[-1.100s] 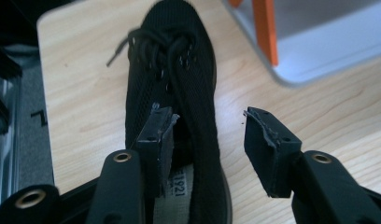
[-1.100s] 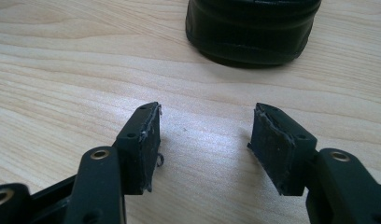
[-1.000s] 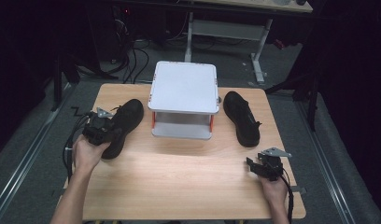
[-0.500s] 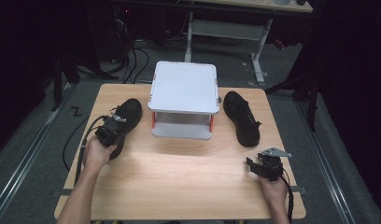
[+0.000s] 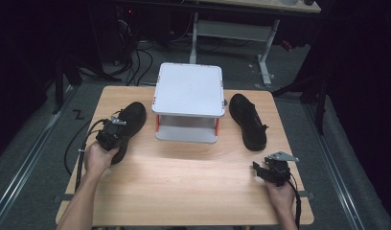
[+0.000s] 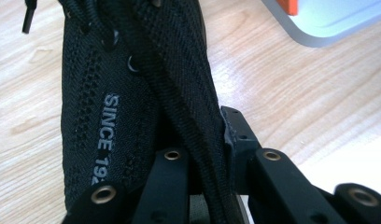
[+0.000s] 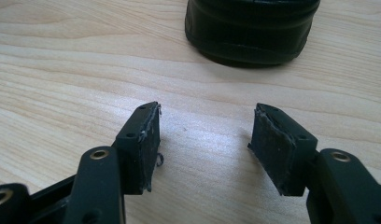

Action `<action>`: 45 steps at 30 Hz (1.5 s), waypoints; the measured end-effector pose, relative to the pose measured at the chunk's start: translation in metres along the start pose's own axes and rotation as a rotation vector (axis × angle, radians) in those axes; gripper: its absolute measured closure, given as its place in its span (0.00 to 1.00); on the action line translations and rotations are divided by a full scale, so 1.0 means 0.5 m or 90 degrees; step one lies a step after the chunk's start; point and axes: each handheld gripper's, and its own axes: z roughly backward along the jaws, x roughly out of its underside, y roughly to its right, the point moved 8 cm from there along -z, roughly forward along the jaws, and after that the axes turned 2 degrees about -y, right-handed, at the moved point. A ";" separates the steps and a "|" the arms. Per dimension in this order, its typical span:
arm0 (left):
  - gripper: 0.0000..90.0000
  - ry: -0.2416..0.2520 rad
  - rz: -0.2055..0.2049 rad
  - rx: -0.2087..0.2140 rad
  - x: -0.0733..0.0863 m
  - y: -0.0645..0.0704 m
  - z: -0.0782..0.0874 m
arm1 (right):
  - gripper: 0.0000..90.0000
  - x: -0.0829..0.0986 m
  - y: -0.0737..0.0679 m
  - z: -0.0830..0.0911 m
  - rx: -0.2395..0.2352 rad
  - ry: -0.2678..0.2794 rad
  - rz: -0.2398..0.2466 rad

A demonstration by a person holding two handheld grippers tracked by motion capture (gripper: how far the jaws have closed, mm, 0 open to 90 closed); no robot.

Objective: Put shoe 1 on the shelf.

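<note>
Left gripper [image 5: 112,135] has slid onto the left shoe [image 5: 131,120], jaws pinching its collar; up close there's "SINCE" lettering. Right gripper [image 7: 205,140] hasn't budged, wide open, empty.

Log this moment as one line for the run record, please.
left tool: shut on left black mesh shoe | right tool: open, over wooden table | right black shoe: untouched | white two-tier rack: between shoes

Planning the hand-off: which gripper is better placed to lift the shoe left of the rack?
Left. The left gripper already has its jaws around the left shoe; the right gripper is open over bare table.
</note>
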 end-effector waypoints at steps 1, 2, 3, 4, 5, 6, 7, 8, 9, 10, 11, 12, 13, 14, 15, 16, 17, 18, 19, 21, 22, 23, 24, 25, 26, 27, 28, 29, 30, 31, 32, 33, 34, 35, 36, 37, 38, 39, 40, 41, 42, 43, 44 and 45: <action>0.91 0.000 -0.004 -0.001 0.000 0.001 0.000 | 0.47 0.000 -0.001 0.000 -0.002 -0.001 0.002; 0.91 0.001 -0.002 -0.001 -0.001 0.002 0.001 | 0.47 0.000 -0.001 0.000 -0.002 -0.001 0.002; 0.91 0.002 -0.001 0.000 -0.001 0.002 0.002 | 0.46 0.000 -0.001 0.000 -0.003 -0.001 0.002; 0.92 0.005 0.004 0.001 -0.003 0.003 0.003 | 0.45 0.001 -0.002 0.000 -0.004 -0.002 0.003; 0.92 0.008 0.009 0.002 -0.004 0.004 0.006 | 0.45 0.001 -0.002 0.000 -0.005 -0.002 0.003; 0.92 0.012 0.011 0.004 -0.006 0.005 0.010 | 0.45 0.001 -0.002 0.000 -0.005 -0.002 0.003; 0.92 0.015 0.016 0.006 -0.007 0.007 0.015 | 0.45 0.001 -0.002 0.000 -0.005 -0.002 0.003; 0.92 0.016 0.016 0.008 -0.008 0.009 0.021 | 0.45 0.001 -0.002 0.000 -0.005 -0.002 0.003; 0.93 0.018 0.015 0.008 -0.009 0.010 0.027 | 0.45 0.001 -0.002 0.000 -0.005 -0.002 0.003; 0.93 0.019 0.014 0.007 -0.009 0.011 0.033 | 0.45 0.001 -0.002 0.000 -0.006 -0.002 0.003; 0.93 0.019 0.014 0.007 -0.009 0.011 0.033 | 0.45 0.000 -0.003 0.000 -0.007 -0.002 0.004; 0.93 0.026 0.013 0.003 -0.011 0.013 0.045 | 0.45 0.000 -0.004 0.000 -0.009 -0.002 0.007; 0.93 0.032 0.016 0.002 -0.013 0.014 0.051 | 0.45 0.000 -0.005 0.000 -0.009 -0.001 0.008; 0.93 0.038 0.021 0.002 -0.015 0.015 0.059 | 0.45 0.000 -0.005 0.000 -0.010 -0.001 0.009; 0.93 0.043 0.027 0.006 -0.018 0.017 0.067 | 0.45 0.000 -0.006 0.000 -0.010 -0.001 0.009; 0.93 0.050 0.037 0.011 -0.020 0.020 0.075 | 0.45 0.000 -0.005 0.000 -0.010 -0.001 0.009; 0.93 0.055 0.041 0.015 -0.021 0.022 0.084 | 0.45 0.000 -0.005 0.000 -0.010 -0.001 0.009; 0.93 0.057 0.043 0.017 -0.021 0.024 0.091 | 0.45 0.000 -0.005 0.000 -0.010 -0.001 0.009; 0.93 0.060 0.044 0.018 -0.020 0.027 0.099 | 0.45 0.000 -0.006 0.000 -0.011 -0.001 0.010; 0.93 0.061 0.046 0.021 -0.015 0.032 0.115 | 0.45 0.000 -0.007 0.000 -0.012 -0.001 0.010; 0.93 0.062 0.048 0.024 -0.013 0.035 0.123 | 0.45 0.000 -0.008 0.000 -0.014 -0.001 0.012; 0.93 0.062 0.048 0.024 -0.013 0.035 0.123 | 0.45 0.000 -0.009 0.000 -0.017 -0.001 0.014; 0.93 0.065 0.047 0.026 -0.008 0.041 0.139 | 0.45 0.000 -0.010 0.000 -0.020 -0.001 0.017; 0.93 0.069 0.046 0.025 -0.004 0.045 0.147 | 0.45 0.000 -0.011 0.000 -0.022 -0.001 0.021; 0.93 0.070 0.043 0.023 0.000 0.048 0.155 | 0.45 0.000 -0.012 0.000 -0.024 -0.001 0.022; 0.93 0.071 0.044 0.023 0.004 0.051 0.163 | 0.45 0.000 -0.013 0.000 -0.026 -0.001 0.025; 0.93 0.069 0.045 0.025 0.008 0.055 0.171 | 0.45 0.000 -0.014 0.000 -0.029 -0.001 0.028; 0.93 0.067 0.048 0.029 0.014 0.059 0.179 | 0.45 0.000 -0.015 0.000 -0.033 -0.002 0.031; 0.93 0.066 0.049 0.034 0.020 0.065 0.187 | 0.45 0.000 -0.016 0.000 -0.033 -0.002 0.031; 0.93 0.063 0.046 0.038 0.027 0.071 0.194 | 0.46 0.000 -0.016 0.001 -0.033 -0.002 0.031; 0.93 0.063 0.041 0.041 0.034 0.078 0.200 | 0.49 0.000 -0.017 0.001 -0.035 -0.001 0.032; 0.93 0.063 0.041 0.041 0.034 0.078 0.200 | 0.49 0.000 -0.017 0.001 -0.035 -0.001 0.032; 0.93 0.060 0.034 0.048 0.045 0.092 0.211 | 0.59 0.000 -0.020 0.003 -0.038 0.004 0.038; 0.93 0.062 0.034 0.053 0.049 0.100 0.216 | 0.63 0.001 -0.022 0.004 -0.041 0.005 0.041; 0.93 0.061 0.031 0.058 0.054 0.108 0.221 | 0.66 0.002 -0.025 0.005 -0.043 0.007 0.045; 0.93 0.061 0.029 0.063 0.058 0.116 0.223 | 0.66 0.002 -0.028 0.006 -0.043 0.008 0.047; 0.93 0.059 0.028 0.067 0.063 0.124 0.224 | 0.66 0.002 -0.031 0.007 -0.041 0.010 0.052; 0.93 0.054 0.025 0.072 0.069 0.133 0.224 | 0.66 0.001 -0.034 0.007 -0.044 0.011 0.051; 0.93 0.048 0.021 0.077 0.074 0.142 0.223 | 0.66 0.000 -0.038 0.008 -0.053 0.004 0.048; 0.93 0.044 0.017 0.083 0.080 0.150 0.222 | 0.66 -0.002 -0.040 0.009 -0.062 -0.002 0.044; 0.93 0.041 0.016 0.089 0.085 0.159 0.221 | 0.66 -0.007 -0.041 0.011 -0.067 0.000 0.041; 0.93 0.038 0.015 0.095 0.089 0.168 0.220 | 0.66 -0.013 -0.042 0.015 -0.071 0.006 0.036; 0.93 0.036 0.014 0.102 0.093 0.178 0.218 | 0.65 -0.020 -0.042 0.019 -0.076 0.018 0.029; 0.93 0.031 0.008 0.109 0.097 0.187 0.215 | 0.63 -0.028 -0.044 0.023 -0.087 0.024 0.022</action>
